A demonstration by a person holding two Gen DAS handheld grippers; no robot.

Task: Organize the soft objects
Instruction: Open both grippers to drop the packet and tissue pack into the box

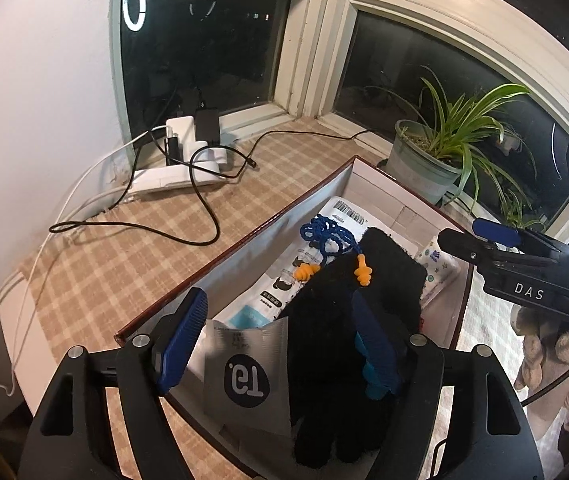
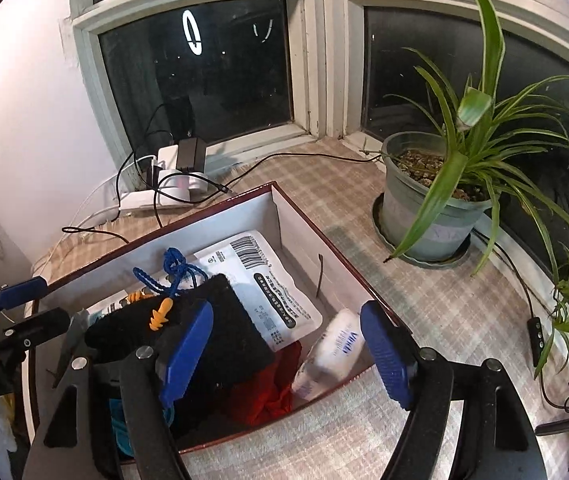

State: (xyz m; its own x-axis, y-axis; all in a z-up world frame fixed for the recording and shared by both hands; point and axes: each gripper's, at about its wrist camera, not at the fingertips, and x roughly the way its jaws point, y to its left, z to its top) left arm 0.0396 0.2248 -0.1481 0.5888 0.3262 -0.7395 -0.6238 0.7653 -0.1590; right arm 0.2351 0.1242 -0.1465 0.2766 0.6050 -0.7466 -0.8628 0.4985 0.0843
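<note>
At 10 o'clock in the left wrist view a white power strip loaded with chargers sits on the checked cloth under the dark window, and a black cable loops away from it. Toward the centre stands an open box with a dark red rim and white inside walls. The left gripper hangs over the box's near end with its jaws spread wide and nothing pressed between the blue pads. A black knit glove lies in the box under them, over a grey sachet and white printed packets. Corded orange earplugs on a blue cord rest on the glove at 12 o'clock of it. At 2 o'clock a potted spider plant stands beside the box.

In the right wrist view the right gripper is also wide open and empty above the box's right half. A red cloth and a white tissue pack lie at 6 o'clock of the white packets.
</note>
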